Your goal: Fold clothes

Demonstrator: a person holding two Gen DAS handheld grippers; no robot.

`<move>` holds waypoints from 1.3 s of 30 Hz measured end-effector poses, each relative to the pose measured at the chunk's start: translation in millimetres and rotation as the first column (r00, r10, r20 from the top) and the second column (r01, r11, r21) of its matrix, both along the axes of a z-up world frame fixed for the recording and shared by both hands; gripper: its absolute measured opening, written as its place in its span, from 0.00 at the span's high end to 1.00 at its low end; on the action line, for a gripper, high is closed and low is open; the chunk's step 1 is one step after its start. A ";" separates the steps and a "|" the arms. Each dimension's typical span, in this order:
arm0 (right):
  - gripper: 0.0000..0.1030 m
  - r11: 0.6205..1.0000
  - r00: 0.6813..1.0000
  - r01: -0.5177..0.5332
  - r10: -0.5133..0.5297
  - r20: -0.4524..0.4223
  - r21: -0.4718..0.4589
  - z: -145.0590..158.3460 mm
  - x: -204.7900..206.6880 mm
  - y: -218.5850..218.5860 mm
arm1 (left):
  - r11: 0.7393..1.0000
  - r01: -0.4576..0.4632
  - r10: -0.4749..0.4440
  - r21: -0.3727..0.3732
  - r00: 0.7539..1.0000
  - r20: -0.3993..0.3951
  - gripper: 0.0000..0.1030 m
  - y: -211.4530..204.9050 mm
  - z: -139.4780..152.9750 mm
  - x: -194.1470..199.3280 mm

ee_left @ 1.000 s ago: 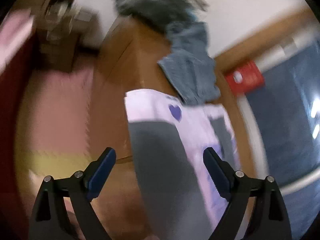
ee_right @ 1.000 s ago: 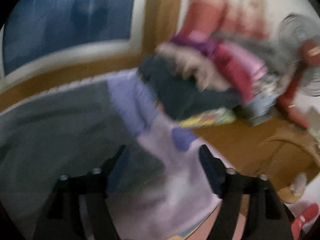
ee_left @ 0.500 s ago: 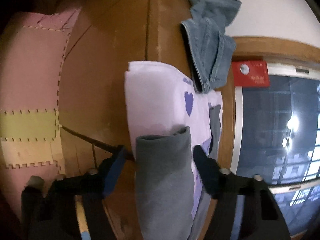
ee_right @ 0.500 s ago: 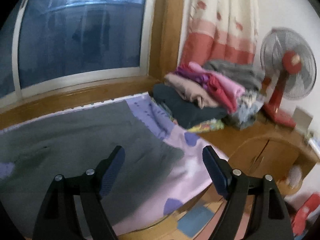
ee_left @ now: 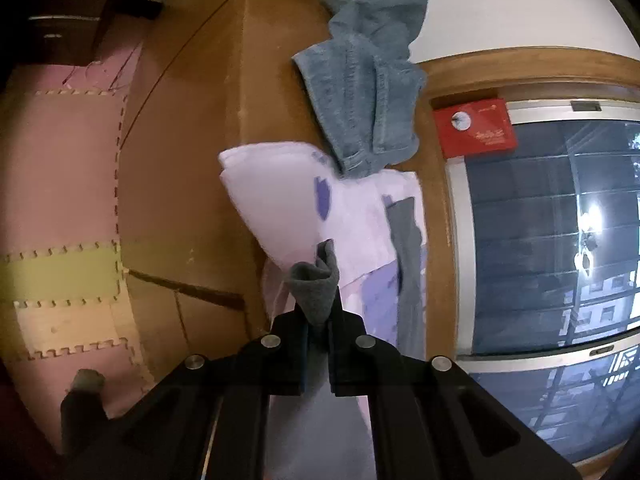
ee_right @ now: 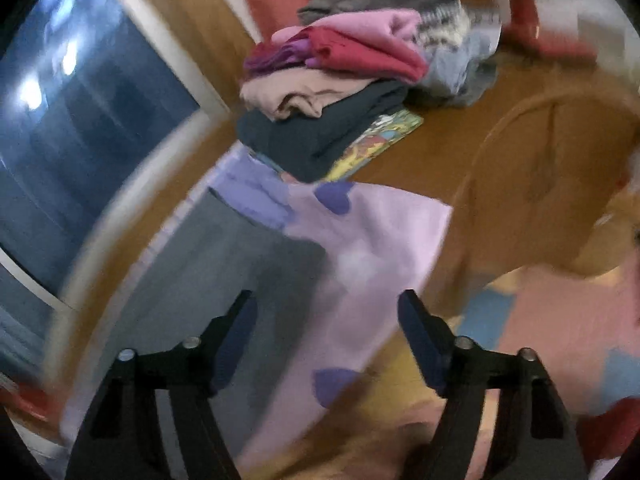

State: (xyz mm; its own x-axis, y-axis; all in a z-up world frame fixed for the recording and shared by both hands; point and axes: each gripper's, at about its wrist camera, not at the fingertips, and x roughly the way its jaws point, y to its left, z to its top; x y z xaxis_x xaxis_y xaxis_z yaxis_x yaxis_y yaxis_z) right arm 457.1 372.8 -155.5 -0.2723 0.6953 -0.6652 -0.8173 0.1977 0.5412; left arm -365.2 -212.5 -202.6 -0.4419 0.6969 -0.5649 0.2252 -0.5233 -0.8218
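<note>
The garment being folded was a soft lilac top with dark purple heart patches and grey sleeves [ee_left: 280, 204], spread over the wooden window-side ledge [ee_left: 192, 152] beside the dark window pane [ee_left: 540, 232]. Its pale body lay mostly flat, one edge curling up off the wood, and a long grey sleeve [ee_left: 406, 240] ran along the side nearest the glass. The left gripper [ee_left: 317, 330] was clamped tight on the other grey sleeve cuff [ee_left: 316, 284], whose bunched end stuck up in a crumpled cone just past the black fingers. A pair of faded blue denim jeans [ee_left: 364, 92] lay rumpled at the far end of the top, its hem overlapping the lilac cloth, and a flat red box [ee_left: 474, 128] leaned in the window corner near them. In the blurred right wrist view the right gripper [ee_right: 326, 344] hovered over the lilac-and-grey cloth [ee_right: 360, 248] with its jaws closing; the fabric lay under the gap, and the pads were not pressing on it. Beyond, a heap of folded clothes in pink, red, beige and navy [ee_right: 340, 80] sat on the ledge, touching the top's far edge.
</note>
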 end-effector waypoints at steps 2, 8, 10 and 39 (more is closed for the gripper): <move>0.39 1.000 0.991 -0.021 0.021 -0.134 0.003 -12.2 8.1 9.3 | 1.000 -0.014 0.014 0.010 1.000 0.007 0.94 1.4 4.3 -2.7; 0.42 0.991 0.974 -0.127 0.118 -0.194 -0.032 -31.1 -16.6 44.4 | 0.999 -0.049 0.049 0.018 0.998 0.037 0.94 7.1 7.4 -6.8; 0.43 0.988 0.975 -0.145 0.133 -0.180 -0.054 -35.7 -25.8 58.2 | 0.998 -0.054 0.053 0.020 0.998 0.037 0.94 8.3 8.8 -7.3; 0.96 0.998 0.901 0.010 -0.035 -0.433 -0.060 27.0 -22.7 109.8 | 0.993 0.064 -0.065 0.099 0.998 0.005 0.95 73.4 96.9 -72.8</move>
State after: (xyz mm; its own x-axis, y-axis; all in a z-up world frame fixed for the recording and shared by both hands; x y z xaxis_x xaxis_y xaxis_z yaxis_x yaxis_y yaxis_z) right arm 434.4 482.6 -128.5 -0.5273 0.6706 -0.5218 -0.4987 0.2530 0.8290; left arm -437.9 -139.1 -105.8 -0.3903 0.7761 -0.4953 0.2003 -0.4535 -0.8685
